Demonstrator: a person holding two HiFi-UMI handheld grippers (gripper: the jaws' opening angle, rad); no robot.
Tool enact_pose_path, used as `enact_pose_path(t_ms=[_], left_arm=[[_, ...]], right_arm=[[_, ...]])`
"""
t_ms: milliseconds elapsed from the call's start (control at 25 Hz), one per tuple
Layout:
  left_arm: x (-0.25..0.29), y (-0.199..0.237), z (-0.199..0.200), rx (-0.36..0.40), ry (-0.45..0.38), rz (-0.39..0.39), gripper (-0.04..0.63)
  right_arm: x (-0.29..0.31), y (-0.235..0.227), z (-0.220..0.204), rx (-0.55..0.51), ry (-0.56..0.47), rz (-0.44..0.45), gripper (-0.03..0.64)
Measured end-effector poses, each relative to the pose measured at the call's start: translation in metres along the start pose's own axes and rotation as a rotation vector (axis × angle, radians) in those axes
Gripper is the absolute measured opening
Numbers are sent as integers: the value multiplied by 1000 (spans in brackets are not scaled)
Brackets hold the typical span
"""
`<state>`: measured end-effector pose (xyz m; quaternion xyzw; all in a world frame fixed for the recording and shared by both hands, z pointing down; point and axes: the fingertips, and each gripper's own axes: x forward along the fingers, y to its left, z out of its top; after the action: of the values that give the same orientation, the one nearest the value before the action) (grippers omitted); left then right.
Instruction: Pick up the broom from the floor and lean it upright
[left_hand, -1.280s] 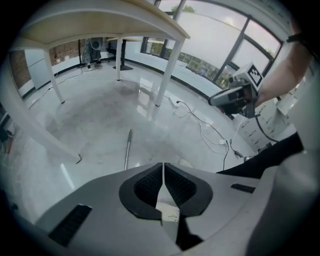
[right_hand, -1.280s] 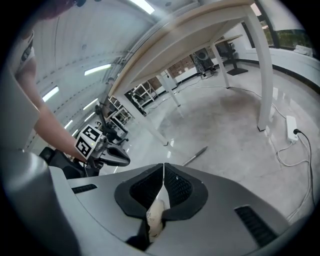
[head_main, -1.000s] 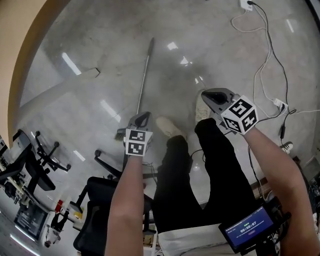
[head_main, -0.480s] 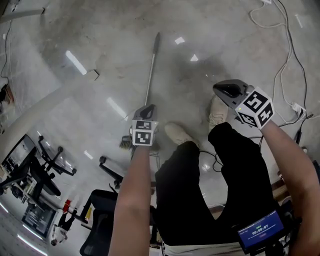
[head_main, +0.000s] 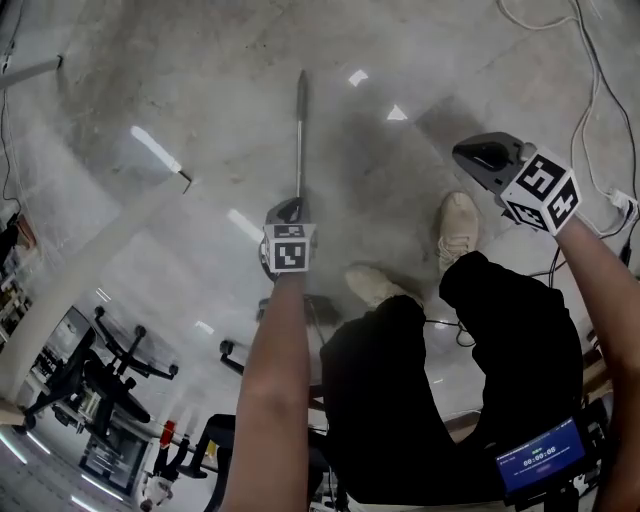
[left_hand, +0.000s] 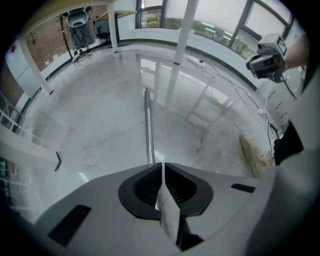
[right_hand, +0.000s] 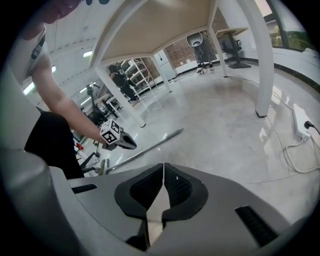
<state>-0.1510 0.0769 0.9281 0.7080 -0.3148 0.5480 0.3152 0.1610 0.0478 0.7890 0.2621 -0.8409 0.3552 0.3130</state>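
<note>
The broom lies flat on the grey floor, its thin metal handle (head_main: 300, 130) pointing away from me. The brush end is hidden behind my left arm in the head view but shows in the right gripper view (right_hand: 102, 167). My left gripper (head_main: 290, 207) hangs just above the near part of the handle (left_hand: 148, 130), pointing steeply down, jaws shut and empty (left_hand: 163, 167). My right gripper (head_main: 465, 155) is off to the right, apart from the broom, also shut with nothing in it (right_hand: 163, 170). It sees the handle (right_hand: 150, 147) and the left gripper (right_hand: 117, 137).
My two shoes (head_main: 460, 225) (head_main: 375, 285) stand right of the broom. White cables (head_main: 590, 90) and a power strip (right_hand: 302, 122) lie at the far right. White posts (right_hand: 255, 65) (left_hand: 182, 30) rise from the floor. Office chairs (head_main: 120, 350) stand at the lower left.
Both grippers have come down toward the floor. The left one now sits over the broom handle, farther along it from the brush end. Both stayed shut.
</note>
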Motion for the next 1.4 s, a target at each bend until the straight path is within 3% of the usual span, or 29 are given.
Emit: enact_pose_path(t_ms=[280,400,560,920,1160,1400], left_arm=[[41,24,19,32,18,40,21],[52,30,23,26,31,44,78],[67,29,23,31,53,41,84],[77,33,18,-24,143,73,83],[26,15,39,-13,-4,75,78],[-68,-10,43,10,-137,80,78]], right_arm=[[-6,-32,-16,5,5,-51,20],[-8,-36,-27,4,25,-57,20],[-7,-36,-38,3,41,-54,20],[-25,-42,-42,41,47,-81,20],[-51,-34,-33,85,32,-108,20],[-75,16,-1,99,17,-74,20]])
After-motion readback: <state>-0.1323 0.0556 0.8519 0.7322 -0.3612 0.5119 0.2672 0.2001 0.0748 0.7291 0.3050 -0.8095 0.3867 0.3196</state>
